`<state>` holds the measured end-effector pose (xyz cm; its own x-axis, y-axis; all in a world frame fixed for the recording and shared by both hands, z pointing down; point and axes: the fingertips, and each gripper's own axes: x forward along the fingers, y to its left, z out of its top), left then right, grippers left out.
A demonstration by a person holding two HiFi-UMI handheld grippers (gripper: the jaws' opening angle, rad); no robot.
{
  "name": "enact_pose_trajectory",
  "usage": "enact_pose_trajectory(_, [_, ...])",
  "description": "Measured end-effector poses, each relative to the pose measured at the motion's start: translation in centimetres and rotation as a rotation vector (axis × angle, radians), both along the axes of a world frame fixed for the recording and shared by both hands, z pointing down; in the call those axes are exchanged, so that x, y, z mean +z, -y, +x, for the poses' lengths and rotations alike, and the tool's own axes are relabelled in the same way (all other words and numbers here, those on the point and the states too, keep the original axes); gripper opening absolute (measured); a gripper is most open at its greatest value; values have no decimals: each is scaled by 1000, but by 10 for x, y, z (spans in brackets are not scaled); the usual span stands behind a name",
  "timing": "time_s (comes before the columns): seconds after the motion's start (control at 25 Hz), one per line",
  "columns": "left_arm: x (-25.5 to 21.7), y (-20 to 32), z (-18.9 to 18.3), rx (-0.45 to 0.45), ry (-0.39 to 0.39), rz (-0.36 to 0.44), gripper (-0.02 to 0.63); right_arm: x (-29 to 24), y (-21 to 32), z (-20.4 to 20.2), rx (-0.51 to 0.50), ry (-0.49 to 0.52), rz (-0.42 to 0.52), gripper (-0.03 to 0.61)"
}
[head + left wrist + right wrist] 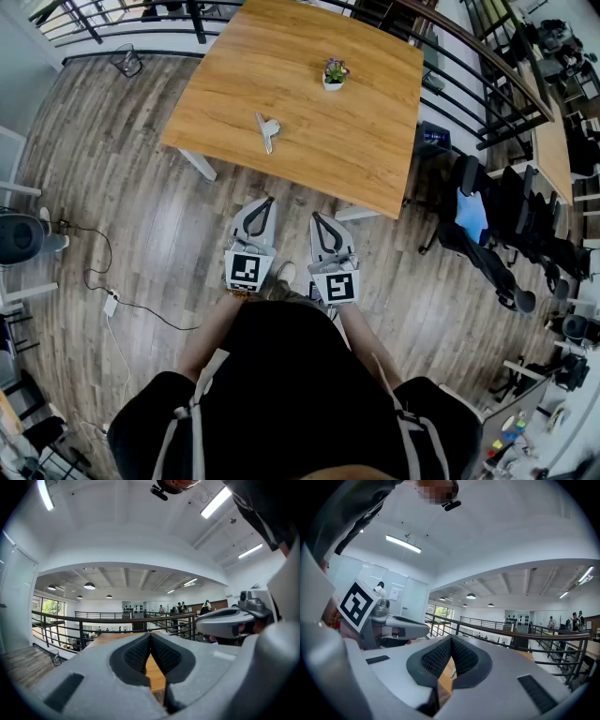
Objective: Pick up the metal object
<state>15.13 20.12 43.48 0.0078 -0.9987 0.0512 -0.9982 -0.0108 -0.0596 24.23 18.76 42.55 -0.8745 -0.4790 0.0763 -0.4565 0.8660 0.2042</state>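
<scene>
**A:** where's the metal object (pixel 267 129) at?

**B:** lying on the wooden table (pixel 356 141) near the front edge, well apart from the little potted plant (pixel 334 73).

**A:** and the tongs?

**B:** left gripper (pixel 269 200) and right gripper (pixel 316 217) are both pinched together, nothing in them, held level over the floor just short of the table.

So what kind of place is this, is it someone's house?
Probably an office, maybe on an upper floor: a black railing edges the floor, black office chairs stand by the wooden table, and strip lights line the ceiling.
</scene>
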Motion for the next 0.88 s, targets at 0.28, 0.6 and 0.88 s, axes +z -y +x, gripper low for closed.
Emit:
enact_pose_trajectory(0.28, [7, -4, 12, 6, -23, -19, 9, -1, -3, 2, 3, 47, -43, -3])
enact_pose_trajectory(0.6, [6, 5, 34, 30, 3, -18, 9, 22, 1, 24, -22, 16, -157, 0])
enact_pose_trajectory(0.88, [5, 3, 35, 9, -37, -18, 9, 40, 5, 28, -41, -13, -222, 0])
